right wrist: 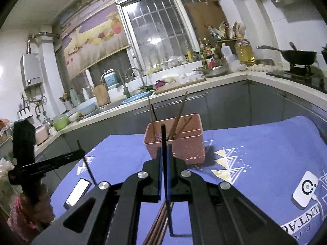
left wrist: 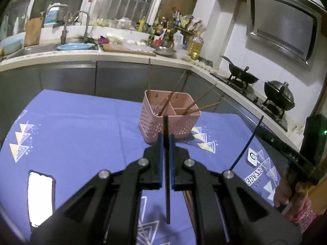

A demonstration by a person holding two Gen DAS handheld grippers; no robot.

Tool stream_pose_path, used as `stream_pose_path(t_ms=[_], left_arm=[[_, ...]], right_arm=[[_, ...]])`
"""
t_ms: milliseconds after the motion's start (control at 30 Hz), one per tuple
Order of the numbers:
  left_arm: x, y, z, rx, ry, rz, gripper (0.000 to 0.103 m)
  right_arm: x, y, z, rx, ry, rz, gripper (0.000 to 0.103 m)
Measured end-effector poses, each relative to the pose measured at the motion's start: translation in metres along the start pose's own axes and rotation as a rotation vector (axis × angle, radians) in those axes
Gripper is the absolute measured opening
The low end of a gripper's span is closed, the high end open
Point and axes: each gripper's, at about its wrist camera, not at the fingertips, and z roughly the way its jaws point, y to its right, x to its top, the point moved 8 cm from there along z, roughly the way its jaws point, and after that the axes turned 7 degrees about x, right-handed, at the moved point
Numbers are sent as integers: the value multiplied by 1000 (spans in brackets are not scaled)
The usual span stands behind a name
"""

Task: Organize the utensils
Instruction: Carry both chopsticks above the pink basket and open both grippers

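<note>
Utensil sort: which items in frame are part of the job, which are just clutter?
Job:
left claw, shut on dark chopstick
right claw, shut on black chopstick
pink holder with brown chopsticks
loose chopsticks on the cloth

Clutter:
phone
white charger
wok
oil bottle
</note>
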Motion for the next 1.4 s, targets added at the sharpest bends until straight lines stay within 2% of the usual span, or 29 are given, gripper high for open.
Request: stream_pose_path(t_ms=[133, 167, 300, 400, 533, 667, 867, 900, 933, 967, 1000, 1033, 1100, 1200, 1300, 1400], left_arm=[[32, 8, -2, -9, 33, 28, 4], [42, 11, -3, -17, 42, 32, 4], [115, 34, -10, -23, 157, 85, 4], [161, 46, 0, 11, 228, 110, 4], [193, 51, 32, 64, 276, 109, 4], [192, 47, 77, 89, 215, 106, 4], [156, 37, 131, 127, 90, 122, 5], [149, 35, 139, 136, 62, 126, 12], [140, 33, 151, 151, 16, 133, 32], [134, 29, 158, 176, -12, 128, 41], [130, 25, 163, 198, -25, 114, 47], [125, 20, 165, 194, -40, 93, 47], [125, 14, 159, 188, -46, 57, 47], [134, 8, 136, 175, -8, 16, 47], [148, 5, 99, 172, 59, -6, 47], [150, 2, 54, 149, 132, -32, 48]], right_arm=[[20, -12, 4, 39, -2, -12, 4], [37, -17, 8, 57, 11, -17, 4], [93, -33, 29, 68, 78, -59, 4], [138, -41, 58, 38, 148, -87, 3], [164, -38, 94, -16, 207, -127, 2], [164, -23, 128, -47, 202, -129, 1], [122, 5, 171, -65, 90, -86, 1], [115, 6, 175, -55, 64, -80, 1], [110, 7, 177, -54, 44, -74, 1], [107, 9, 175, -59, 28, -62, 1], [106, 8, 171, -54, 27, -55, 2], [107, 8, 166, -49, 33, -50, 2], [112, 6, 152, -48, 60, -48, 5], [123, 0, 126, -43, 101, -61, 12], [130, -8, 96, -25, 137, -69, 19], [123, -17, 63, 5, 164, -72, 29]])
